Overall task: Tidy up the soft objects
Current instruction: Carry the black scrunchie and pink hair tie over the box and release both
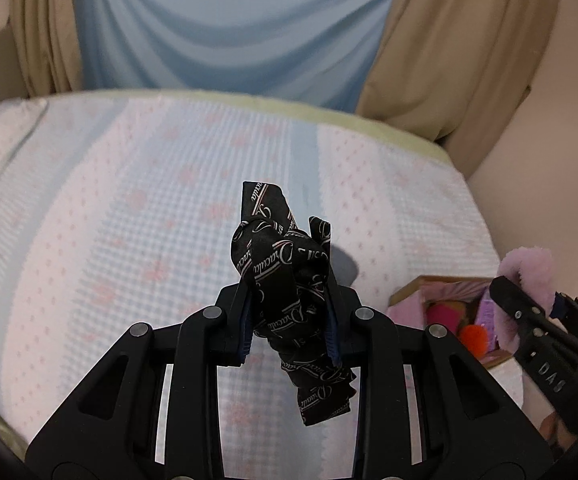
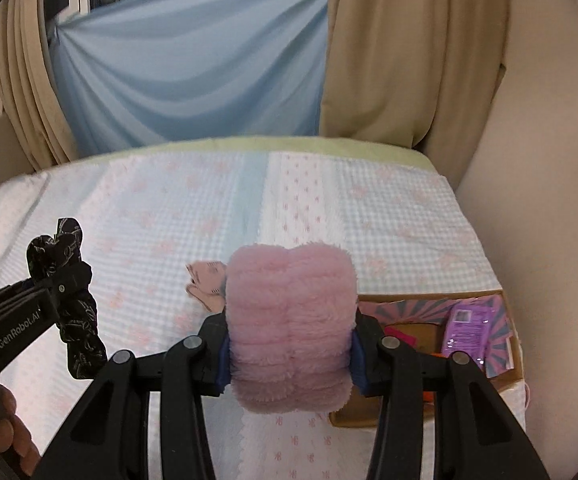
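My left gripper is shut on a black cloth with white script lettering, held above the bed; it also shows at the left of the right wrist view. My right gripper is shut on a fluffy pink soft object, held just left of an open cardboard box. The right gripper and its pink fluff show at the right edge of the left wrist view, above the box.
The bed has a pale blue and pink checked cover. The box holds a purple packet and red and orange soft items. A small beige-pink cloth lies on the bed. Curtains hang behind, a wall stands at the right.
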`<action>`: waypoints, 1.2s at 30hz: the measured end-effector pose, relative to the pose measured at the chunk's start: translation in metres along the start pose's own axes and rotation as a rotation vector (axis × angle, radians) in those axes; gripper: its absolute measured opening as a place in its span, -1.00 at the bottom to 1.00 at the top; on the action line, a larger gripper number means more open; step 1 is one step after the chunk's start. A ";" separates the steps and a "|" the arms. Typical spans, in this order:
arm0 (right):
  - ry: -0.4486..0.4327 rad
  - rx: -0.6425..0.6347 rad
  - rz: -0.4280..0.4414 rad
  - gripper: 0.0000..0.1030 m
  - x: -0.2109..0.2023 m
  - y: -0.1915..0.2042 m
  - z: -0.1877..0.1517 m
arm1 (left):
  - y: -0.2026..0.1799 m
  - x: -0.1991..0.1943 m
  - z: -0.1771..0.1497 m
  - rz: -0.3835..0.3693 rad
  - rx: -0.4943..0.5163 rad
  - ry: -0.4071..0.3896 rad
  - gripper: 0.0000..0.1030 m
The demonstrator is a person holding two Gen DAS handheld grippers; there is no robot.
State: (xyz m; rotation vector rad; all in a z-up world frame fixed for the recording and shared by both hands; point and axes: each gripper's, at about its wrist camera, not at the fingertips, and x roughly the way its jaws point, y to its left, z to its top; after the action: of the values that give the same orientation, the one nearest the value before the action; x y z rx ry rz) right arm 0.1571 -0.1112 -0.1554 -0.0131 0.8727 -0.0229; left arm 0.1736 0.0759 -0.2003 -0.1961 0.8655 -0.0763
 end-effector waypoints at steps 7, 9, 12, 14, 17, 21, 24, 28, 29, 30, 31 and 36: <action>-0.033 0.051 0.042 -0.19 -0.060 -0.055 0.021 | -0.049 -0.057 0.017 -0.016 0.041 -0.057 -0.51; -0.040 0.060 0.040 -0.19 -0.071 -0.071 0.023 | -0.070 -0.067 0.019 -0.031 0.052 -0.070 -0.51; -0.059 0.064 0.018 -0.19 -0.088 -0.102 0.023 | -0.104 -0.076 0.019 -0.060 0.076 -0.084 -0.51; -0.064 0.073 0.003 -0.19 -0.096 -0.120 0.022 | -0.127 -0.077 0.019 -0.078 0.094 -0.091 -0.51; -0.061 0.098 -0.011 -0.19 -0.099 -0.148 0.018 | -0.156 -0.072 0.016 -0.109 0.105 -0.088 -0.51; -0.037 0.125 -0.027 -0.19 -0.091 -0.183 0.012 | -0.196 -0.056 0.009 -0.135 0.134 -0.056 -0.51; -0.013 0.140 -0.032 -0.19 -0.085 -0.205 0.009 | -0.220 -0.039 0.001 -0.151 0.144 -0.020 -0.51; 0.040 0.160 -0.035 -0.19 -0.066 -0.234 0.005 | -0.252 -0.009 -0.009 -0.163 0.164 0.039 -0.51; 0.055 0.166 -0.034 -0.19 -0.060 -0.242 0.005 | -0.260 0.000 -0.012 -0.167 0.167 0.060 -0.51; 0.074 0.171 -0.034 -0.19 -0.052 -0.249 0.004 | -0.267 0.009 -0.015 -0.172 0.170 0.078 -0.51; 0.090 0.175 -0.035 -0.19 -0.045 -0.255 0.003 | -0.271 0.015 -0.017 -0.173 0.174 0.090 -0.51; 0.178 0.210 -0.013 -0.19 -0.001 -0.278 -0.003 | -0.290 0.060 -0.033 -0.158 0.210 0.184 -0.51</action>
State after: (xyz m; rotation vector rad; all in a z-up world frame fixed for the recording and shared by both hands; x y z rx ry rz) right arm 0.1501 -0.3894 -0.1501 0.1827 1.0444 -0.1293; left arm 0.1913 -0.2218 -0.2075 -0.0608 1.0177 -0.3357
